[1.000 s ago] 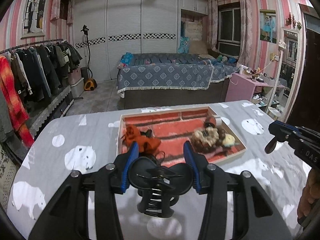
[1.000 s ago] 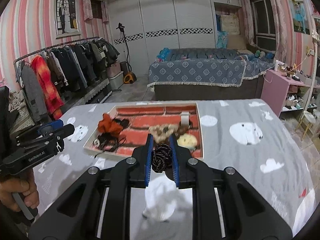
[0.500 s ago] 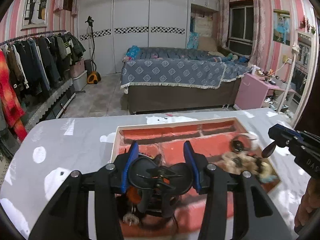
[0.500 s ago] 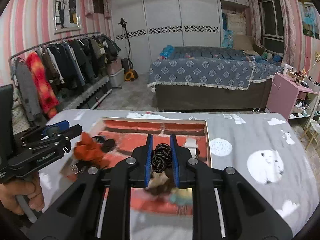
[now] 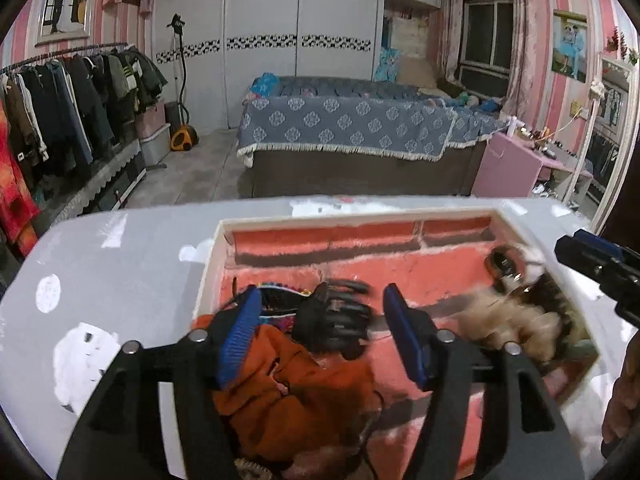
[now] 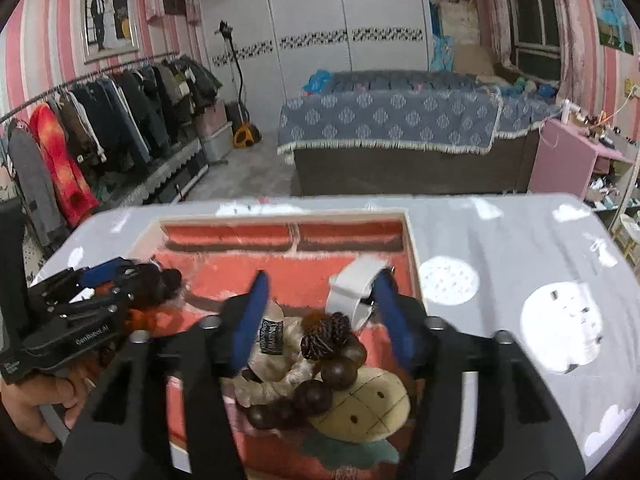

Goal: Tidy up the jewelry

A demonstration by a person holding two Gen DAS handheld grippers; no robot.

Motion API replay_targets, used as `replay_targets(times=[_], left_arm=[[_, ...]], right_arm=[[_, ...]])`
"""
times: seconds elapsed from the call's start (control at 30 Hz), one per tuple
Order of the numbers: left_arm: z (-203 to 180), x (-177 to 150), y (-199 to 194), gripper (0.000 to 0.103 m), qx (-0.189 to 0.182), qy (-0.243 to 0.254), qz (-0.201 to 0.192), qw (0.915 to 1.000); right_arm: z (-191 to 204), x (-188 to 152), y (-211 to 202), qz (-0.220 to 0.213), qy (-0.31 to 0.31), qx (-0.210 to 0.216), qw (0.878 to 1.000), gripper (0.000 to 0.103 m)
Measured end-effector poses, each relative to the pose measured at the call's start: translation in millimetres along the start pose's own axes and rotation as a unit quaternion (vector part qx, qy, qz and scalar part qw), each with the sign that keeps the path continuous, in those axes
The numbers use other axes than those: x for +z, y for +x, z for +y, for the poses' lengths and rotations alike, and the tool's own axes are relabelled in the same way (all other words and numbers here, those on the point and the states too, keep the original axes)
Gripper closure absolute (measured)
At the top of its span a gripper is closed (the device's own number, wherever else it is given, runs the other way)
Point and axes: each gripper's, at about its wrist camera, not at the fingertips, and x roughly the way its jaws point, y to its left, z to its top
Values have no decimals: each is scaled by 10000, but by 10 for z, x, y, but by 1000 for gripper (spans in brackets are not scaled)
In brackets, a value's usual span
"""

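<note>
A white-rimmed tray [image 5: 212,264] lined in a red brick pattern lies on the table. My left gripper [image 5: 320,306] hangs over its left part with its jaws opening. A black claw clip [image 5: 336,320] sits blurred between the pads, touching neither, above an orange scrunchie [image 5: 288,392]. My right gripper [image 6: 322,282] is over the tray's [image 6: 412,240] right part, its jaws opening too. A dark braided hair tie [image 6: 332,334] lies free below them on a cream scrunchie [image 6: 280,364], brown beads [image 6: 320,394] and a yellow plush clip [image 6: 368,404].
A white band [image 6: 352,286] stands beside the right pad. The table [image 6: 500,248] has a grey cloth with white patches. Past its far edge are a bed [image 5: 344,124], a clothes rack [image 5: 60,104] at the left and a pink desk [image 5: 512,164] at the right.
Both grippers came forward and down from the table's near part to over the tray. Both jaws opened: the left let go of the claw clip, the right let go of the braided tie.
</note>
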Motion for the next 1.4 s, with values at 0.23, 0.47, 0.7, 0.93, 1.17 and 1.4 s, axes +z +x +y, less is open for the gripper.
replay_targets(times=[0.23, 0.47, 0.7, 0.93, 1.17, 1.4], left_arm=[[44, 55, -1058, 4, 373, 162, -844, 9956], [224, -724, -1852, 4, 580, -91, -1054, 9927], [272, -1498, -2322, 4, 737, -198, -914, 9929], [123, -1681, -2763, 4, 877, -16, -1154, 9894], [187, -1650, -2770, 4, 964, -199, -1035, 9898], [124, -1648, -2754, 4, 921, -112, -938, 9913]], right_arm=[[91, 159, -943, -794, -137, -206, 9965, 9], [199, -437, -1889, -1091, -280, -436, 9927, 4], [181, -1401, -2314, -745, 73, -651, 9951, 5], [362, -1773, -2648, -646, 199, -535, 9963, 5], [527, -1681, -2798, -796, -2, -498, 9956, 5], [524, -1651, -2685, -787, -98, -578, 9952, 5]])
